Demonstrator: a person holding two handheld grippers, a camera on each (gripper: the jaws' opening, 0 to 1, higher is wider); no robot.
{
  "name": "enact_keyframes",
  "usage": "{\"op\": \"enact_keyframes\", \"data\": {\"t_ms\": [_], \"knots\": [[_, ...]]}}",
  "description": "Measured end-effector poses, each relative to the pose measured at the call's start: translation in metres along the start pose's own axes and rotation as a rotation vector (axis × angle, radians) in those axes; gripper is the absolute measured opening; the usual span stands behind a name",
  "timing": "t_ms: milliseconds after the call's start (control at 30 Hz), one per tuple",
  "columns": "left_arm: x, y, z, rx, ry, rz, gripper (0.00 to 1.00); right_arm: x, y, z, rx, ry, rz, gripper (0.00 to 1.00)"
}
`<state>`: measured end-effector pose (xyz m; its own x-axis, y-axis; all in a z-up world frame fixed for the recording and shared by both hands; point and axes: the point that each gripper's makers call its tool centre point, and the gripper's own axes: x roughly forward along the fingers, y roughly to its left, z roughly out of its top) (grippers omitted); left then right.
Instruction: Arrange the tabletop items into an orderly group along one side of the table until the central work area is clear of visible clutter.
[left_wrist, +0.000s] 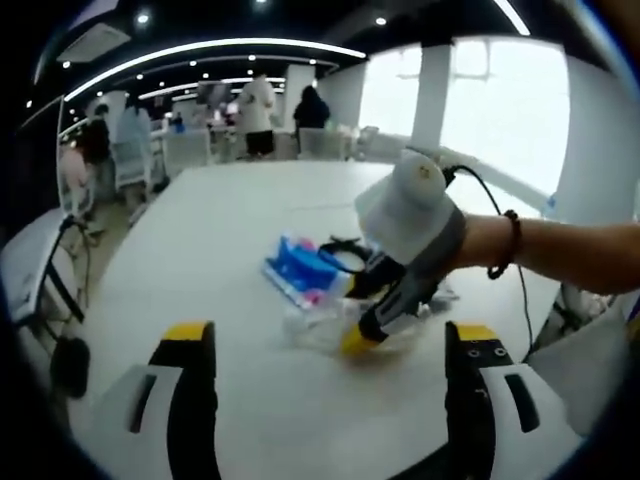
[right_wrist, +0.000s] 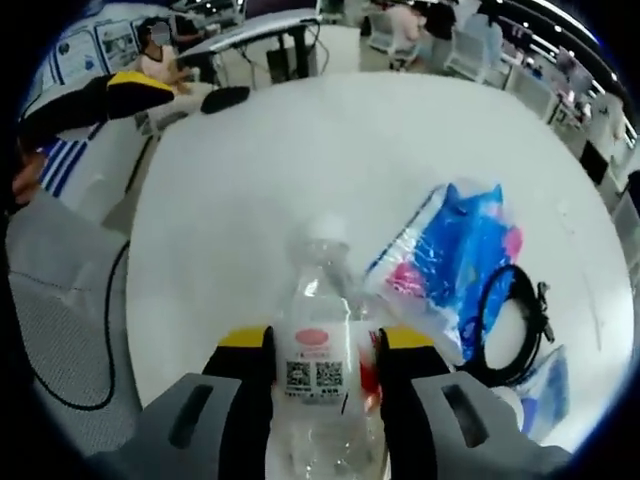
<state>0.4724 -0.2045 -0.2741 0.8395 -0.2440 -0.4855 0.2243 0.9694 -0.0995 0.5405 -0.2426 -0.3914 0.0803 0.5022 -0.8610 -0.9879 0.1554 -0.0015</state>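
My left claw (left_wrist: 330, 345) hovers above the surface (left_wrist: 220, 230) with its two yellow-tipped jaws spread wide apart and nothing between them. My right claw (right_wrist: 322, 350) has its jaws drawn in on either side of a clear plastic bottle (right_wrist: 318, 380), both yellow tips pressed against its body, the cap end pointing away from me. In the left gripper view that right claw (left_wrist: 360, 335) angles down toward the surface from the right, my bare forearm (left_wrist: 570, 250) reaching in behind it with a dark beaded bracelet (left_wrist: 512, 245) at the wrist.
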Motion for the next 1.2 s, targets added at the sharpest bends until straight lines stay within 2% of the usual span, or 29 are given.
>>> {"op": "enact_keyframes", "data": {"t_ms": [300,400,567,633,667,767,867,1033,1200], "knots": [[-0.001,0.006,0.0,-0.024,-0.003,0.022,0.9,0.002,0.005,0.01,-0.113,-0.038,-0.01,0.4],[-0.002,0.008,-0.001,-0.023,0.002,0.031,0.9,0.002,0.006,0.011,-0.108,-0.043,-0.017,0.4],[-0.004,0.012,-0.001,-0.039,-0.001,0.045,0.88,0.002,0.009,0.015,-0.098,-0.089,-0.016,0.39],[-0.004,0.013,-0.001,-0.039,0.0,0.05,0.88,0.0,0.011,0.019,-0.067,-0.13,-0.014,0.38],[-0.004,0.013,-0.001,-0.038,0.001,0.05,0.87,-0.001,0.013,0.025,-0.053,-0.181,-0.013,0.38],[-0.004,0.011,0.001,-0.035,-0.006,0.046,0.87,-0.009,0.016,0.034,-0.047,-0.249,-0.01,0.38],[-0.004,0.011,0.002,-0.028,-0.007,0.047,0.87,-0.015,0.018,0.039,-0.059,-0.29,-0.019,0.37],[-0.005,0.012,0.003,-0.038,-0.015,0.051,0.86,-0.029,0.017,0.053,-0.06,-0.395,-0.035,0.37],[-0.008,0.014,0.013,-0.086,-0.072,0.044,0.84,-0.039,0.022,0.059,-0.052,-0.454,-0.03,0.37]]}}
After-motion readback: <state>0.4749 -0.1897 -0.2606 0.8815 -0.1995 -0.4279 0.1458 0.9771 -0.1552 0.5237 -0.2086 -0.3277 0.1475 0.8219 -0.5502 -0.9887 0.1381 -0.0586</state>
